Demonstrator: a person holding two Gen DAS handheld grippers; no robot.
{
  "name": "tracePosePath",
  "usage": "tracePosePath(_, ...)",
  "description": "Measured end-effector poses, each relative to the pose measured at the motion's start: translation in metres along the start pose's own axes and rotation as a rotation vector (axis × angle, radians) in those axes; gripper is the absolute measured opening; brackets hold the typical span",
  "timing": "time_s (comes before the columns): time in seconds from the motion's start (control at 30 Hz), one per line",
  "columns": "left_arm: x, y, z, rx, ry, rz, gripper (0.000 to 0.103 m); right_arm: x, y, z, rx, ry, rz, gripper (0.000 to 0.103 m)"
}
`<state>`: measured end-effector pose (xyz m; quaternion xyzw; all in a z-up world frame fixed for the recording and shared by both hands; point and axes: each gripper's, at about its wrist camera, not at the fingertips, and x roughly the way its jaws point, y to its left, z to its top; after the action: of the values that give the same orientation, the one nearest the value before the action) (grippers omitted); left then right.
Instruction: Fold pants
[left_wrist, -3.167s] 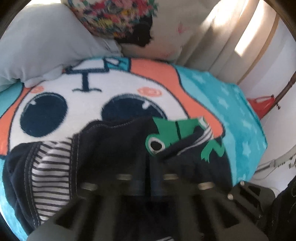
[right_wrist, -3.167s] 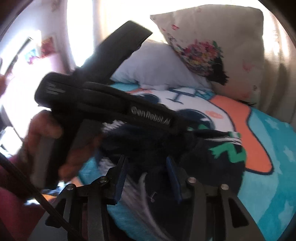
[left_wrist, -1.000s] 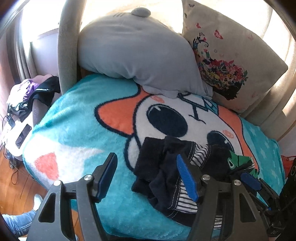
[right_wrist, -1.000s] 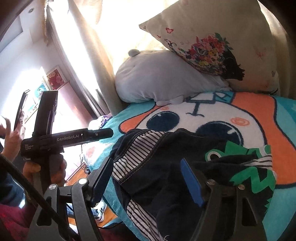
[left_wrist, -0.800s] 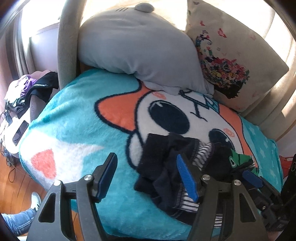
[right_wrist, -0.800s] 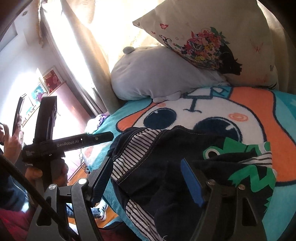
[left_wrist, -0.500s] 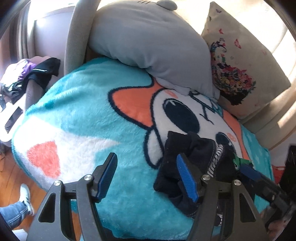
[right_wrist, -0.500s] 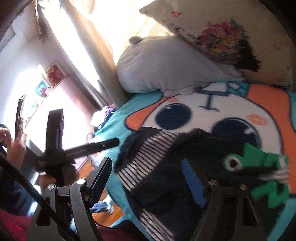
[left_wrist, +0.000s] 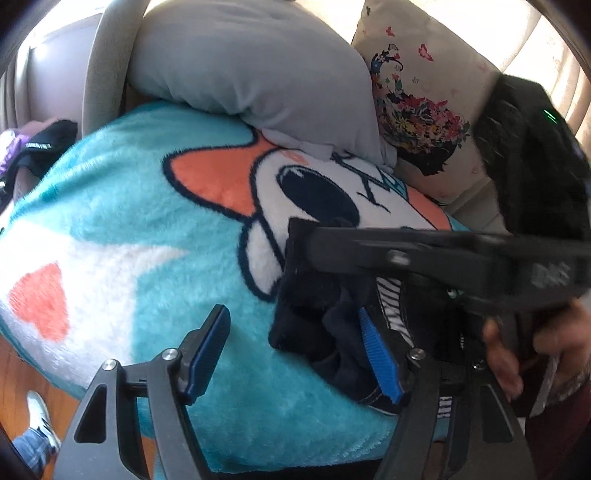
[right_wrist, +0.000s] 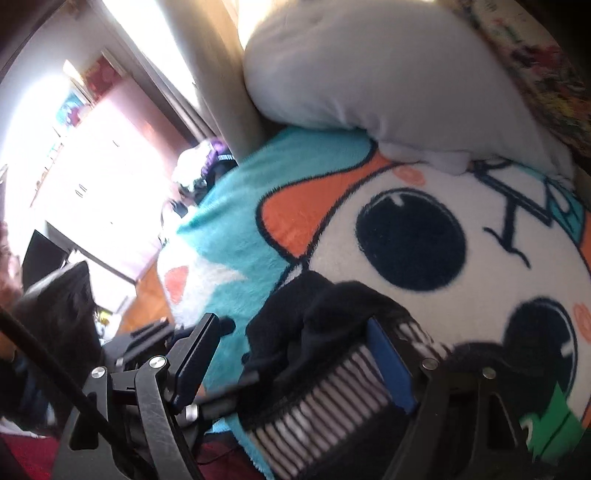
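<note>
The dark navy pants (left_wrist: 314, 332) lie crumpled on the cartoon blanket (left_wrist: 147, 236). Their striped lining (right_wrist: 332, 402) and a green patch (right_wrist: 554, 428) show in the right wrist view. My left gripper (left_wrist: 293, 356) stands open just above the blanket; its right pad (left_wrist: 380, 363) overlaps the left edge of the pants. The jaws of my right gripper (right_wrist: 295, 358) are opening, with the bunched pants (right_wrist: 314, 321) under them and no pad pressing. Seen from the left wrist, the right gripper's body (left_wrist: 443, 254) reaches across above the pants, with a hand (left_wrist: 509, 354) on its handle.
A grey plush pillow (left_wrist: 251, 62) and a floral cushion (left_wrist: 424, 110) lean at the back of the blanket. Clothes (left_wrist: 37, 144) lie heaped beyond the blanket's left edge. Wooden floor and a shoe (left_wrist: 37, 410) show below the near edge.
The right gripper has swung left over the pants and now crosses the left wrist view. The left gripper has dipped lower toward the left edge of the pants. Both views are closer to the blanket.
</note>
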<state>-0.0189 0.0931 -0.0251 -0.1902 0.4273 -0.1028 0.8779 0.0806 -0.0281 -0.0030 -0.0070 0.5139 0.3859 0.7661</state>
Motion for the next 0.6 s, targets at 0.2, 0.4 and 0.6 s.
tracePosePath(0.2,0.001,0.0,-0.009,-0.018,-0.02,-0.071,0.074,0.035,0.006,0.018,-0.031,0.145,-0.085,0.093)
tracePosePath(0.4,0.006,-0.014,-0.016,-0.005,-0.04,-0.089,0.066,0.061,0.012,0.031,-0.067,0.26,-0.173,0.097)
tracePosePath(0.6,0.007,-0.02,-0.017,-0.011,-0.033,-0.113,0.035,0.082,0.024,0.028,-0.177,0.314,-0.309,0.092)
